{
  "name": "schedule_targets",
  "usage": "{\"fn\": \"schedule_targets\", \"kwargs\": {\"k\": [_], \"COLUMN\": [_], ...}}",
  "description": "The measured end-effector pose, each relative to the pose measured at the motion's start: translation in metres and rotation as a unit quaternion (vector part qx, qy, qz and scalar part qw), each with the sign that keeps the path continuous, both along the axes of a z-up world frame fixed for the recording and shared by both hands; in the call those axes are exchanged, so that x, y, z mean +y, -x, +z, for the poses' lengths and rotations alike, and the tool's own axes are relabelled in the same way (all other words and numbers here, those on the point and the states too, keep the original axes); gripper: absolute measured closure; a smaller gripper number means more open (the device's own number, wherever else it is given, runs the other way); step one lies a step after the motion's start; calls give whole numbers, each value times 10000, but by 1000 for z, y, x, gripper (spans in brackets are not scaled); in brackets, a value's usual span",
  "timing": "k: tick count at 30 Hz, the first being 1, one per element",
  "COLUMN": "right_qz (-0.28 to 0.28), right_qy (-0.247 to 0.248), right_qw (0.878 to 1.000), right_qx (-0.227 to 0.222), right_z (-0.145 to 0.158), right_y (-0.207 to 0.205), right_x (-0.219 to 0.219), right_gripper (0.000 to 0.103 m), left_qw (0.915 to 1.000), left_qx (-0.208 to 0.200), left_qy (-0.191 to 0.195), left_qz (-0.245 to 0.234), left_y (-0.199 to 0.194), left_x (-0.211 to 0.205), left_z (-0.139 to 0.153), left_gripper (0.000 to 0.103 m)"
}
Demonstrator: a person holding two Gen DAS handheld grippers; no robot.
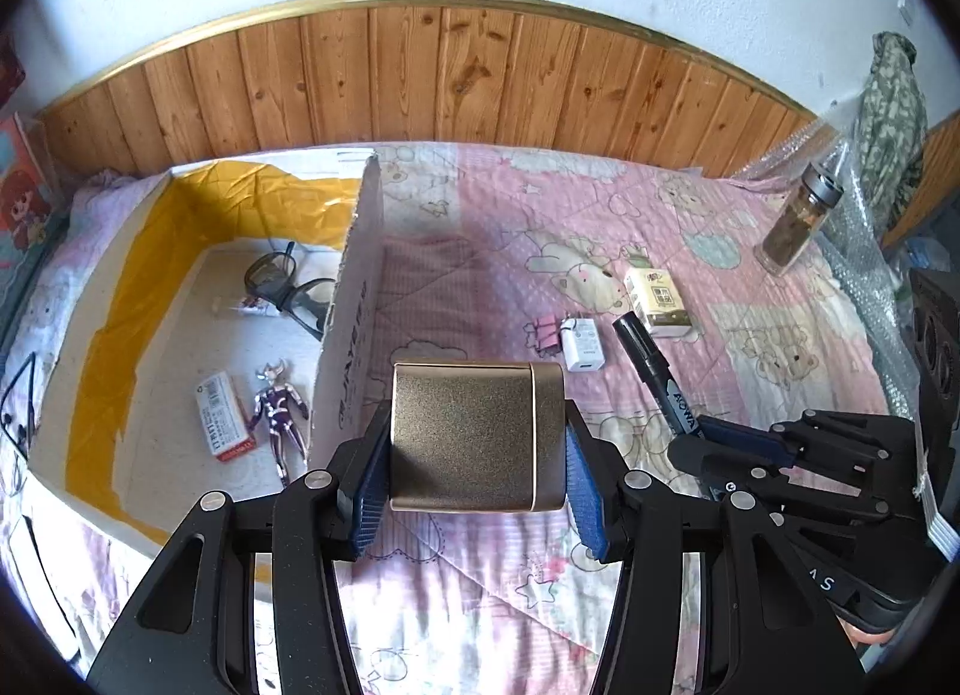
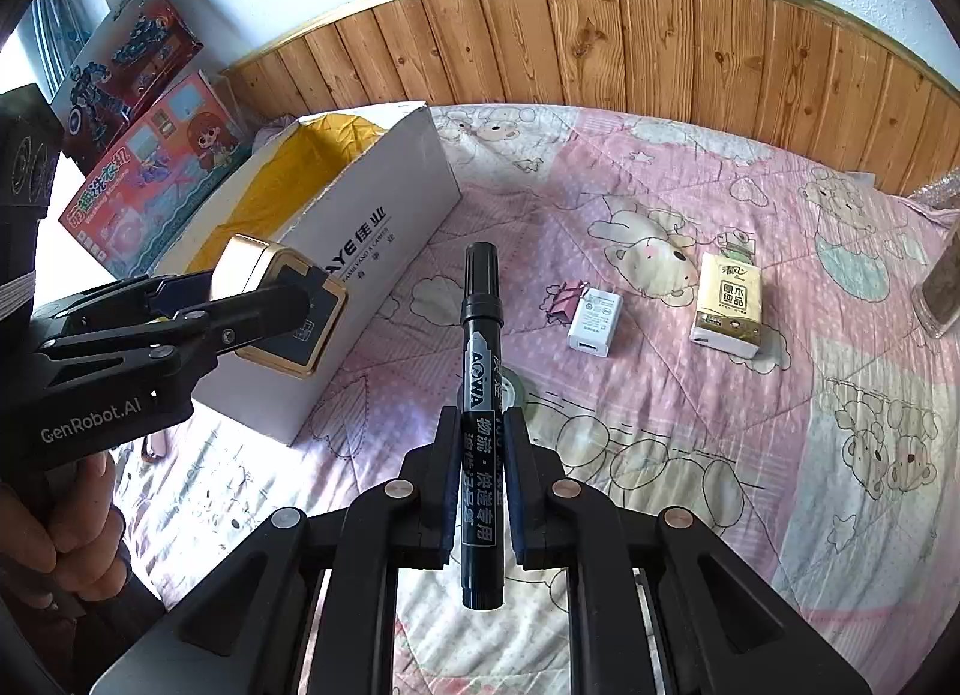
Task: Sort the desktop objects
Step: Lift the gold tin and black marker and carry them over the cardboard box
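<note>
My left gripper (image 1: 477, 437) is shut on a gold box (image 1: 477, 434) and holds it above the pink quilt, just right of the white cardboard box (image 1: 354, 299). The gold box also shows in the right wrist view (image 2: 282, 305). My right gripper (image 2: 481, 425) is shut on a black marker (image 2: 480, 371) that points forward; the marker also shows in the left wrist view (image 1: 657, 374). On the quilt lie a white charger (image 2: 594, 320), a pink clip (image 2: 564, 299) and a tissue pack (image 2: 729, 302).
Inside the cardboard box lie glasses (image 1: 288, 287), a toy figure (image 1: 279, 410) and a small red-and-white pack (image 1: 222, 425). A glass jar (image 1: 801, 218) stands at the far right. Toy boxes (image 2: 150, 167) lean on the wall at the left.
</note>
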State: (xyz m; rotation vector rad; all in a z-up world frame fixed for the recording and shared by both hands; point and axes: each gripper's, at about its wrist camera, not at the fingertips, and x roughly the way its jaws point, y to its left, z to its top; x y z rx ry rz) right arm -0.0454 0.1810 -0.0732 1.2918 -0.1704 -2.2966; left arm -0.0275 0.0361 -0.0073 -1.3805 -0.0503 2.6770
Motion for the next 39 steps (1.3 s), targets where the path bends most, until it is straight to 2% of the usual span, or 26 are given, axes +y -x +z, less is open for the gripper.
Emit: {"fn": "schedule_targets", "kwargs": {"k": [19, 39], "right_qz": [-4, 132], "right_qy": [358, 243], "right_qw": [9980, 9939], "right_qx": [519, 1071], "right_z": [52, 87], "right_y": [-35, -65], "right_x": [-39, -70], "right_gripper": [88, 88], "left_qw": [9986, 9947], "left_qx": [351, 471], "left_qy": [-255, -533], "left_qz": [314, 749], "left_y": [-42, -60], "left_x": [-34, -73], "left_z": [31, 38], "left_gripper": [50, 50]}}
